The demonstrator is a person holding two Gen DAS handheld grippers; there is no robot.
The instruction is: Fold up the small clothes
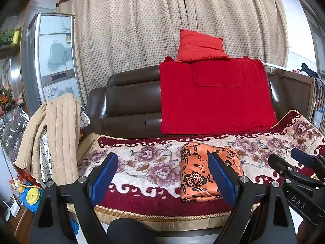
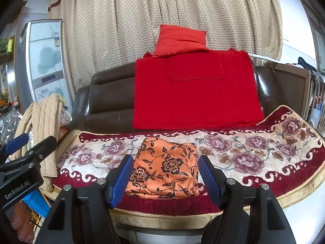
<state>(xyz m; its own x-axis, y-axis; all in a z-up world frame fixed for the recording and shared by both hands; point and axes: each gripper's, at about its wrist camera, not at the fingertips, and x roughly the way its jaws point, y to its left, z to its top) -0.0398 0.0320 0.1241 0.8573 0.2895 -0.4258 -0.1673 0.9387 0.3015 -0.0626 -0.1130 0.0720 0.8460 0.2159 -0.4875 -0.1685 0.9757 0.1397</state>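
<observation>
A folded orange cloth with a black flower print point(image 1: 205, 172) lies on the flowered sofa cover point(image 1: 146, 162), near the front edge. It also shows in the right wrist view point(image 2: 168, 168). My left gripper point(image 1: 162, 172) is open and empty, held back from the sofa, with the cloth behind its right finger. My right gripper point(image 2: 165, 177) is open and empty, held in front of the cloth, which shows between its fingers. The right gripper also shows at the right of the left wrist view point(image 1: 292, 160), and the left gripper shows at the left of the right wrist view point(image 2: 30, 142).
A red blanket point(image 1: 213, 99) hangs over the brown leather sofa back point(image 1: 130, 101), with a red cushion point(image 1: 199, 46) on top. A beige quilted jacket point(image 1: 54, 134) drapes over the left armrest. Dotted curtains point(image 1: 142, 30) hang behind. A tall cabinet point(image 1: 54, 57) stands at the left.
</observation>
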